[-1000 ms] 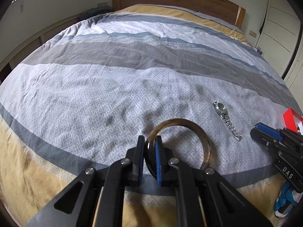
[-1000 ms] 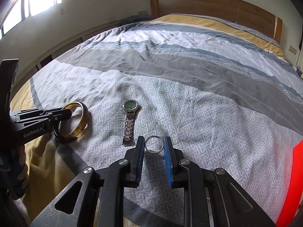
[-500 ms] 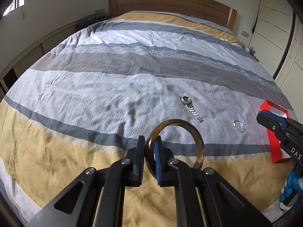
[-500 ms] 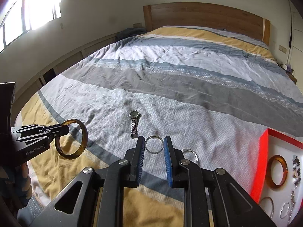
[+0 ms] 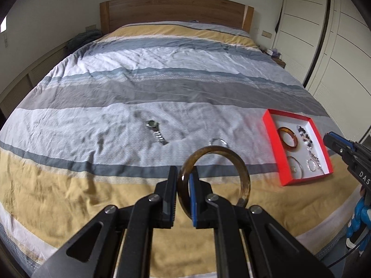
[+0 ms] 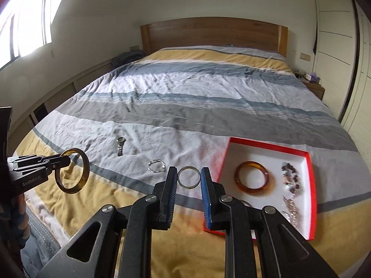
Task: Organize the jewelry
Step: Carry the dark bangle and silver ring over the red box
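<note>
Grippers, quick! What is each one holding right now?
Left gripper: shut on the brown bangle, held above the bed.
Right gripper: shut on the silver ring, also lifted.

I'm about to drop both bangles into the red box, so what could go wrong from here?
The left gripper pinches the amber bangle at one point of its rim, so it may swivel or slip. The silver ring sits lightly between the right gripper fingers. The red box already holds jewelry, so landings could tangle.
</note>
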`<action>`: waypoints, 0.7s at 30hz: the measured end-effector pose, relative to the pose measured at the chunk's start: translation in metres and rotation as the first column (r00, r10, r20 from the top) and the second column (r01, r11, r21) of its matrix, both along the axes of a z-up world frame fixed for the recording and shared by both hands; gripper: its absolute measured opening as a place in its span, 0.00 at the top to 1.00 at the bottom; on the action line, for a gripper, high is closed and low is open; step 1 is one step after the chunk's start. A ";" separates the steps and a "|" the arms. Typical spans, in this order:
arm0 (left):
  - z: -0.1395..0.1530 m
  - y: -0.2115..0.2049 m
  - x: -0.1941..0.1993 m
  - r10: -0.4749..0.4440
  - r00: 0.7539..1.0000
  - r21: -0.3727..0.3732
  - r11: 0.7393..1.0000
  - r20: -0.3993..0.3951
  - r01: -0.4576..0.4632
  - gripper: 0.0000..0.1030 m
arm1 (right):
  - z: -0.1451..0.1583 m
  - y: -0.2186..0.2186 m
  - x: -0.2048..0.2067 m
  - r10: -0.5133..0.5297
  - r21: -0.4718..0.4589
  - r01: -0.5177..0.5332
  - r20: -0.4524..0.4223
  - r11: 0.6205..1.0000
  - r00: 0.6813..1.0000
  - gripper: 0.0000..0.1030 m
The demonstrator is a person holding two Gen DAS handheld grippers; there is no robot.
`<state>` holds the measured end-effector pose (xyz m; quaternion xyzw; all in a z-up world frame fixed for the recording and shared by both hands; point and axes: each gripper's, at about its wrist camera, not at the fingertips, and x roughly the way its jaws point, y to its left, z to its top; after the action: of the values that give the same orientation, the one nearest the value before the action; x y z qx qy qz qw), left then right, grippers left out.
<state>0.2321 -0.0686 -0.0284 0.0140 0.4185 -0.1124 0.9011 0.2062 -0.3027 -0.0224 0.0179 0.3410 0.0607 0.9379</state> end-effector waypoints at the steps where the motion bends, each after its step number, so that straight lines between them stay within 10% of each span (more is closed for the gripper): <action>1: -0.001 -0.012 0.000 -0.020 1.000 -0.001 1.000 -0.007 0.020 0.91 | -0.001 -0.013 -0.004 -0.020 -0.002 0.020 -0.003 1.000 1.000 0.80; 21: -0.067 -0.248 0.077 -0.261 0.962 0.059 0.962 -0.082 0.266 0.91 | -0.081 -0.169 0.044 -0.170 0.042 0.178 -0.154 0.983 0.973 0.80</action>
<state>0.3093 -0.3165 -0.0955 0.0968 0.4494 -0.2173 0.8611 0.2501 -0.4721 -0.1039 0.0785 0.4056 -0.0137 0.9106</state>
